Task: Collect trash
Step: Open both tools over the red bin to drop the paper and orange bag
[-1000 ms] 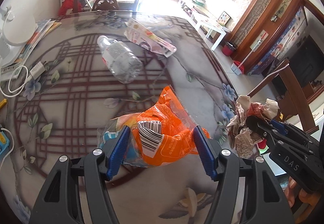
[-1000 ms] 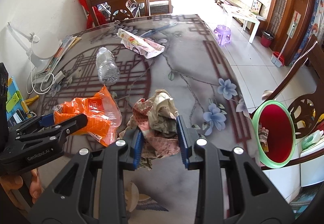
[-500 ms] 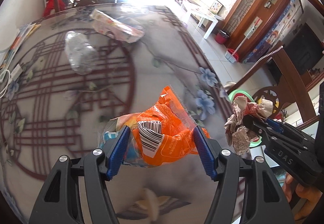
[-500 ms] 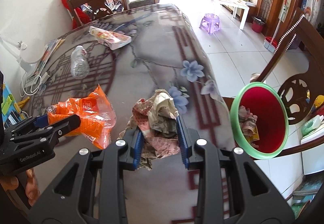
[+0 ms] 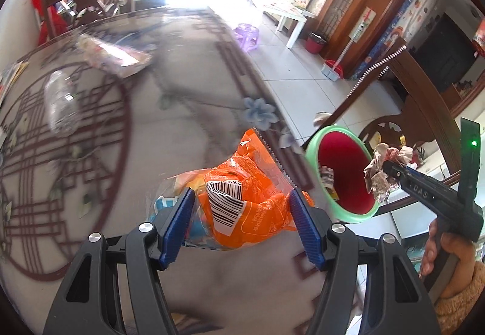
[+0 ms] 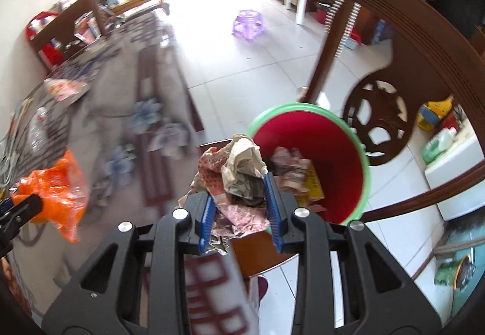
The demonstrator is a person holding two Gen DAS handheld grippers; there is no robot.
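My left gripper (image 5: 239,210) is shut on an orange plastic wrapper (image 5: 251,198) and holds it above the table's right edge. My right gripper (image 6: 239,198) is shut on a crumpled paper wad (image 6: 236,171) and holds it at the near rim of a red bin with a green rim (image 6: 363,162). The bin (image 5: 309,150) holds some trash and stands on a chair beside the table. The right gripper with the wad (image 5: 385,171) shows over the bin in the left wrist view. The wrapper (image 6: 57,192) shows at the left of the right wrist view.
A clear plastic bottle (image 5: 60,104) and a flat printed packet (image 5: 115,59) lie on the glass-topped table (image 5: 182,86). A wooden chair back (image 6: 424,62) rises behind the bin. A purple stool (image 6: 248,21) stands on the tiled floor.
Both grippers have swung right with their loads, away from the table's middle. The paper wad now hangs at the bin's rim and the wrapper nears the table's right edge.
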